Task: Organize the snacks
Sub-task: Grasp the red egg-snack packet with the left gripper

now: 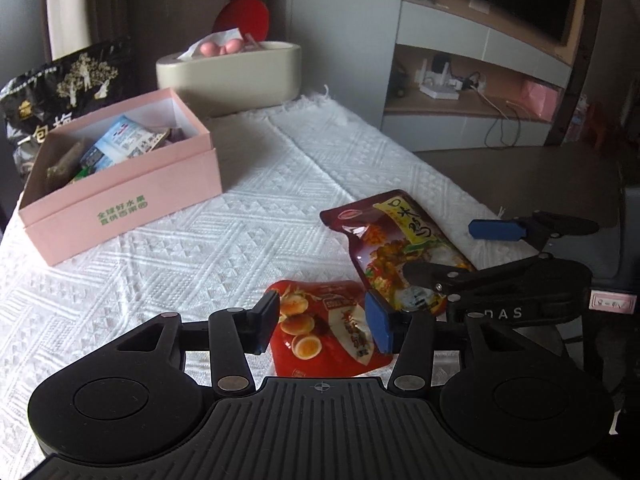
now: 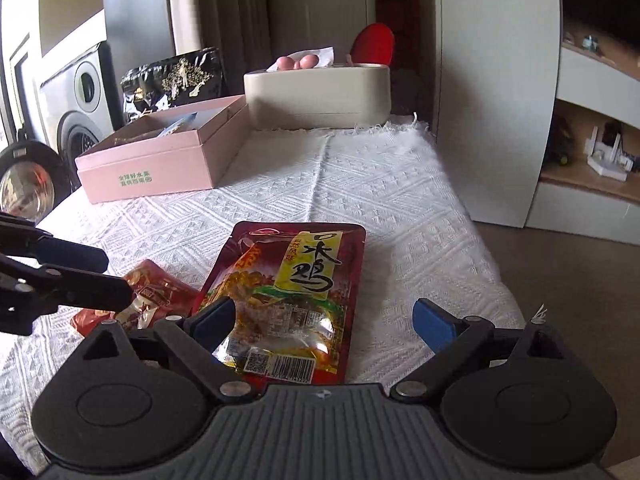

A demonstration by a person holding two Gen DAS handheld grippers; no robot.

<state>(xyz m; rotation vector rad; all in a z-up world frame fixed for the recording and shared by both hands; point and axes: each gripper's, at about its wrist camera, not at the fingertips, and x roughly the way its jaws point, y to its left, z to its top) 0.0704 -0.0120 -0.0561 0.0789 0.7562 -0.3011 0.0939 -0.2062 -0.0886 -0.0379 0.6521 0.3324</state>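
A red egg-snack packet [image 1: 320, 332] lies flat on the white cloth [image 1: 200, 240]. My left gripper [image 1: 322, 324] hangs over it with a pad at each side edge, and I see no pinch, so it reads as open. From the right wrist this packet [image 2: 156, 296] shows under the left gripper [image 2: 102, 276]. A dark red chicken packet [image 2: 296, 288] lies beside it. My right gripper [image 2: 323, 322] is wide open above its near end, the right finger well clear. The left wrist view shows the chicken packet [image 1: 400, 236] and the right gripper [image 1: 460, 250].
An open pink box [image 1: 120, 200] with several snack packs stands at the far left, also the pink box [image 2: 160, 168]. Behind it leans a black bag [image 1: 60, 92]. A cream tissue box [image 1: 232, 76] sits at the back. The cloth's right edge [image 2: 480, 240] drops to the floor.
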